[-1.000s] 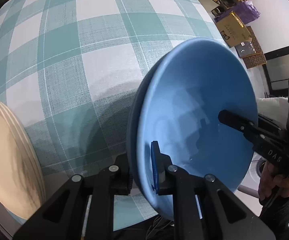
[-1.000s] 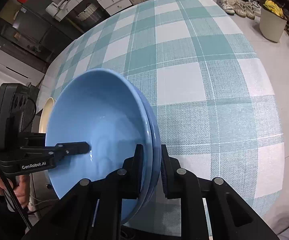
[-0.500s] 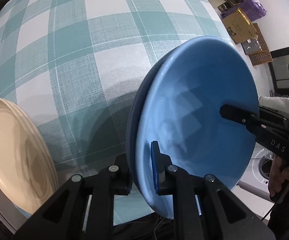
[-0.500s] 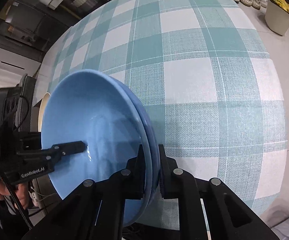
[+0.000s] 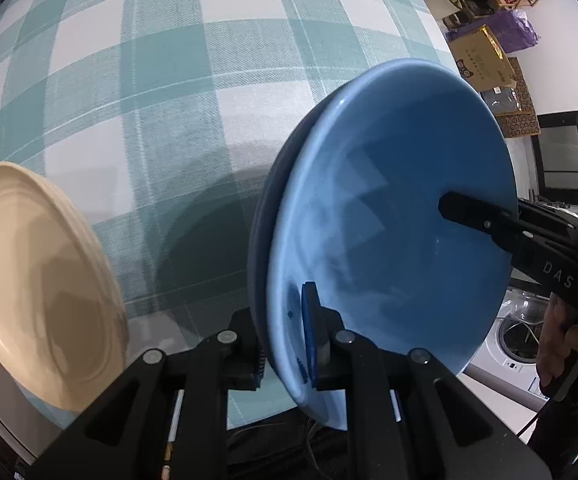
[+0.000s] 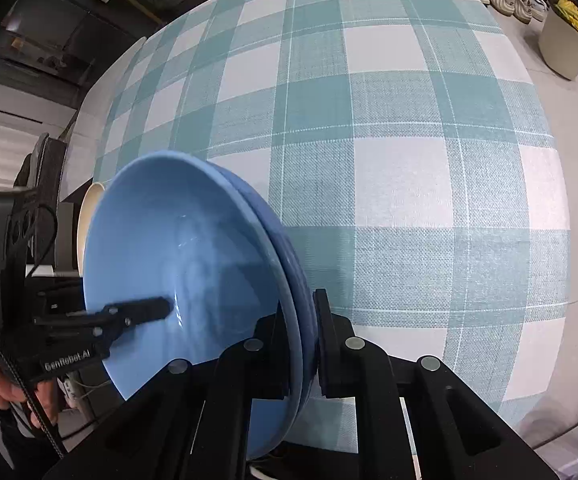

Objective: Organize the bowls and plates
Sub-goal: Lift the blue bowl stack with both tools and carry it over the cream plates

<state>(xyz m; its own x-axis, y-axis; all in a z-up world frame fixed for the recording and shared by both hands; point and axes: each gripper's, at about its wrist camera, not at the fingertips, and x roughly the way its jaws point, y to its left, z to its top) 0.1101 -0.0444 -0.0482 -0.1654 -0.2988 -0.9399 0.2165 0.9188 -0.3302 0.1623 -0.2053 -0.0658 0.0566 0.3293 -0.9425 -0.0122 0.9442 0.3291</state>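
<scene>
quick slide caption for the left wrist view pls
Left gripper and right gripper clamp opposite rims of two nested blue bowls above a teal checked tablecloth, cream plates alongside.

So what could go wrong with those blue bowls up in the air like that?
1. The two nested blue bowls are held only by their rims, the left hand-held gripper on one side and the right hand-held gripper opposite. If either slips, they could drop onto the checked tablecloth.
2. Because they are just stacked, one might slide off the other.
3. The cream plates sit close by and might get bumped.
</scene>
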